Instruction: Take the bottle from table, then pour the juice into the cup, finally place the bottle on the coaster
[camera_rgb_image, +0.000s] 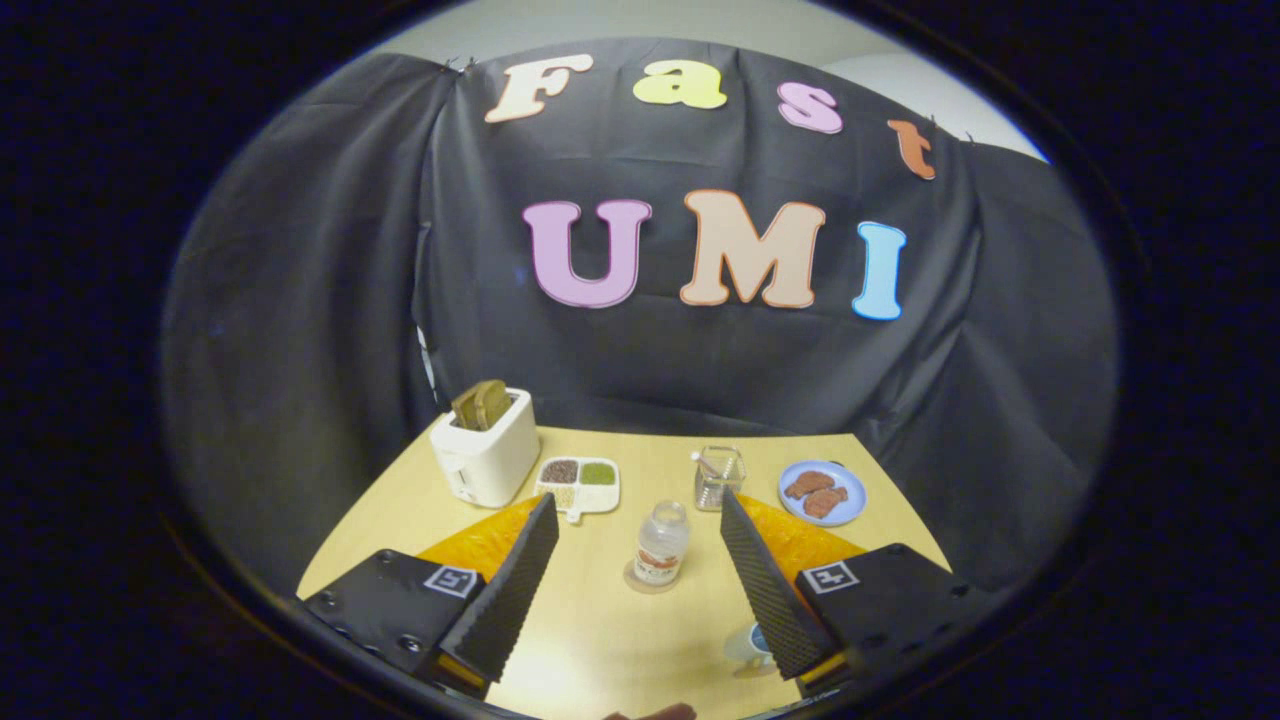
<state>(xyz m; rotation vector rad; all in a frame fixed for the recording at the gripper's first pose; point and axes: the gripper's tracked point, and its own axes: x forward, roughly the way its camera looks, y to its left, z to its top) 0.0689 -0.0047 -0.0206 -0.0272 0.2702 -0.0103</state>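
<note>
My tool (640, 520) hangs above the near part of the tabletop (600, 640), fingers spread wide apart, nothing between the pads, gripping nothing. The bottle (661, 545) stands upright just ahead of the fingertips, in line with the gap between them, closer to the right finger. It sits on a round coaster (640, 584), whose rim peeks out at the base. The bottle is see-through with a label band low on its body; I can't tell how much juice is inside.

The cup (745, 647) is on the near right part of the tabletop, mostly hidden behind the right finger, only a pale sliver showing, so I can't tell its contents.

Beyond the bottle, toward the far edge: a clear glass jar (718, 478) with a stick-like thing in it stands just right of centre. Right of it, by the far right corner, is a blue plate (845, 515) with two brown pieces of food (817, 494). Left of the jar is a white divided dish (580, 486) with dark, green and pale fillings. At the far left corner stands a white toaster (485, 450) with brown slices sticking out of its top. Bottle, jar and dish stand apart from each other.
</note>
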